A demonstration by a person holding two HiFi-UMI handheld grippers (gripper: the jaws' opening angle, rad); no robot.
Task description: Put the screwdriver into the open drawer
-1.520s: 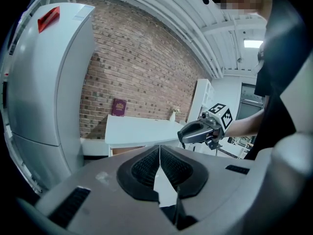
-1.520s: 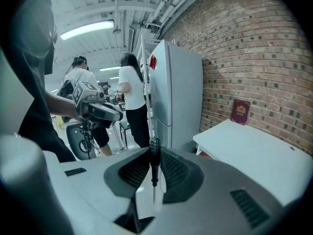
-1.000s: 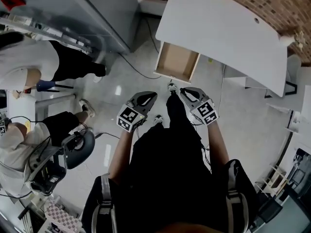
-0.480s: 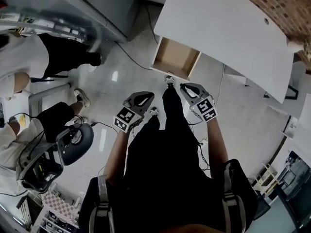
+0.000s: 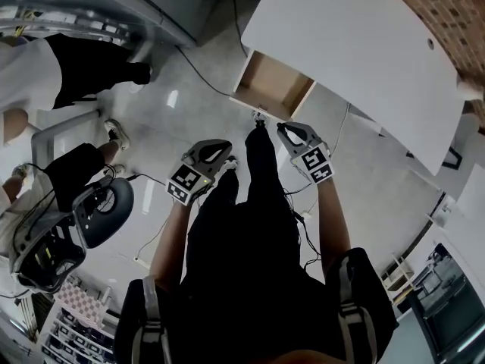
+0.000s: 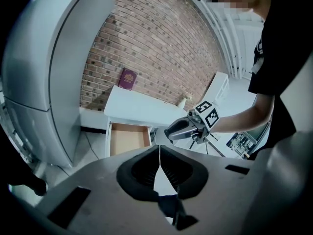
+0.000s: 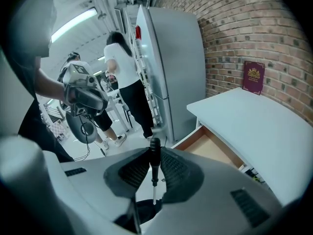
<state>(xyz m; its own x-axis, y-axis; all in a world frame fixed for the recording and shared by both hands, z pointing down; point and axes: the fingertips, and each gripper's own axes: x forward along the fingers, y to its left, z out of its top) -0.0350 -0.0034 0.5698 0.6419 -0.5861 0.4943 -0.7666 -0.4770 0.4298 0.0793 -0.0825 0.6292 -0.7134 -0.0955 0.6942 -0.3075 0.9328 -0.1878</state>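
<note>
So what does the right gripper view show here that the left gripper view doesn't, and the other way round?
Only the right gripper view: the screwdriver clamped in the right gripper, and a person in a white top standing by the grey cabinet.

Only the left gripper view: the left gripper with its jaws together and nothing between them.

Both: the open drawer, which looks empty, under the white desk, the brick wall, and the maroon book leaning against it.

Left gripper (image 6: 159, 151) jaws together, empty; right gripper (image 5: 284, 131) jaws clamp screwdriver (image 7: 154, 153)
</note>
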